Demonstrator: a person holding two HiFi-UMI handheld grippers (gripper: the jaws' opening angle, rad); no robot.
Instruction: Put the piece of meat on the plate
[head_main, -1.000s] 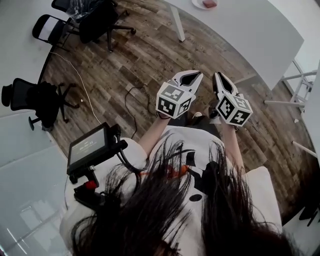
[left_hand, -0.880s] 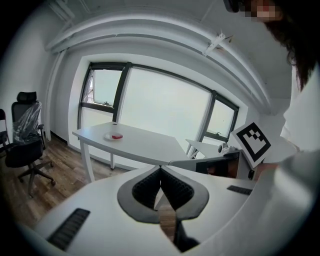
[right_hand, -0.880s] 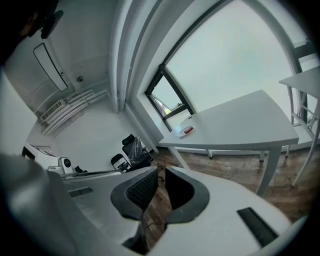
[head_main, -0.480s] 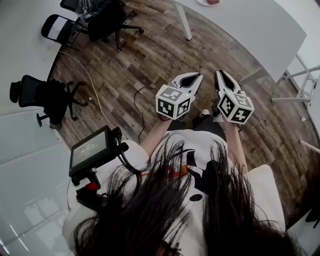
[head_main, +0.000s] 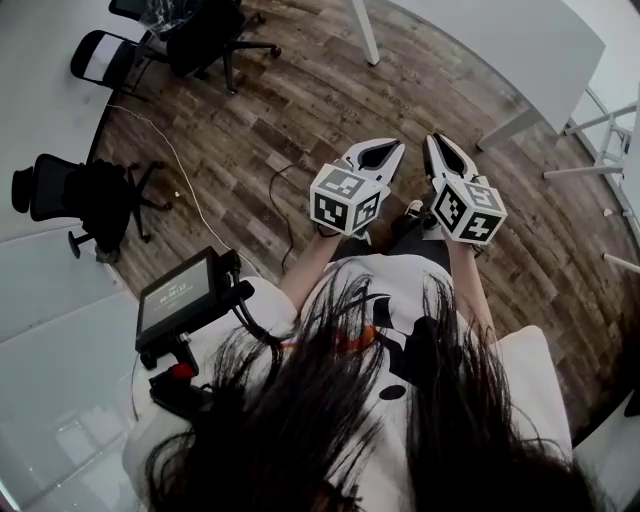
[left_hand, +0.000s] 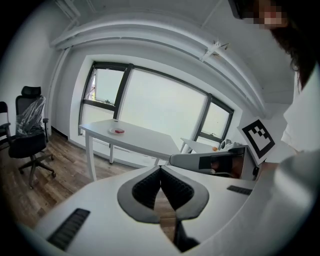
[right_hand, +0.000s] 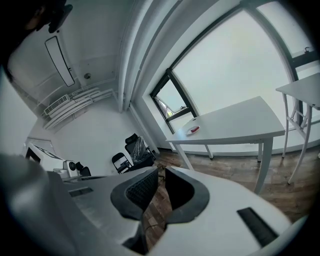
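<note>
A red piece of meat (left_hand: 119, 131) lies on a small white plate (left_hand: 114, 132) on a white table (left_hand: 145, 141) far ahead, by the window. The right gripper view shows the same meat (right_hand: 194, 130) and plate (right_hand: 190, 132) on that table (right_hand: 240, 125). In the head view the plate is out of sight. My left gripper (head_main: 396, 147) and right gripper (head_main: 432, 141) are held side by side above the wooden floor, well short of the table. Both are shut with nothing between the pads, as seen on the left gripper (left_hand: 160, 168) and the right gripper (right_hand: 161, 168).
Black office chairs (head_main: 75, 195) stand on the left, with another chair (head_main: 205, 35) further back. A cable (head_main: 190, 195) runs across the wooden floor (head_main: 300, 110). A second white table (right_hand: 302, 90) stands at the right. A small screen device (head_main: 180, 300) hangs at the person's chest.
The plate has slipped out past the top edge of the head view, and the floor and table have shifted. Both grippers stay shut and side by side.
</note>
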